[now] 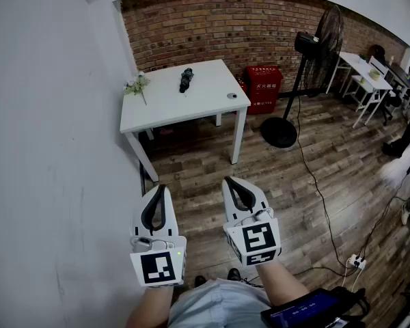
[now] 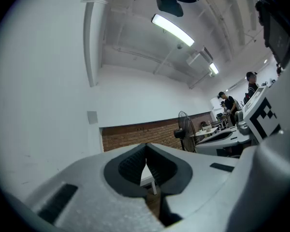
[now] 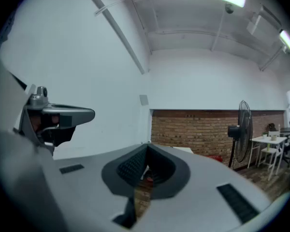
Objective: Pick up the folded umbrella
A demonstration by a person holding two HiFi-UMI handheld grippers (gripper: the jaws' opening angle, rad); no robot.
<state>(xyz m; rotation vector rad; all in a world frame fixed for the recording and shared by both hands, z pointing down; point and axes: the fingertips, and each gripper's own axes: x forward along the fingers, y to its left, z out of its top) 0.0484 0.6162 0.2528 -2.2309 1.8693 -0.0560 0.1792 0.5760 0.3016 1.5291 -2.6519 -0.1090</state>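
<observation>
I see the folded umbrella [image 1: 186,79], a short black bundle, lying on the white table [image 1: 191,106], toward its back edge. My left gripper [image 1: 160,190] and right gripper [image 1: 231,182] are well apart from the table, with jaws closed together, holding nothing.

Our left tongs [image 1: 160,188] and right tongs [image 1: 227,181] were white curved shells with dark ribbed pads [image 2: 130,166] inside, each carrying a cube [image 1: 157,267] of black-and-white square markers with a thin cable [image 1: 147,240] looped beside it. We wore a pale grey-blue garment [image 1: 215,305] and dark shoes [image 1: 234,274].
</observation>
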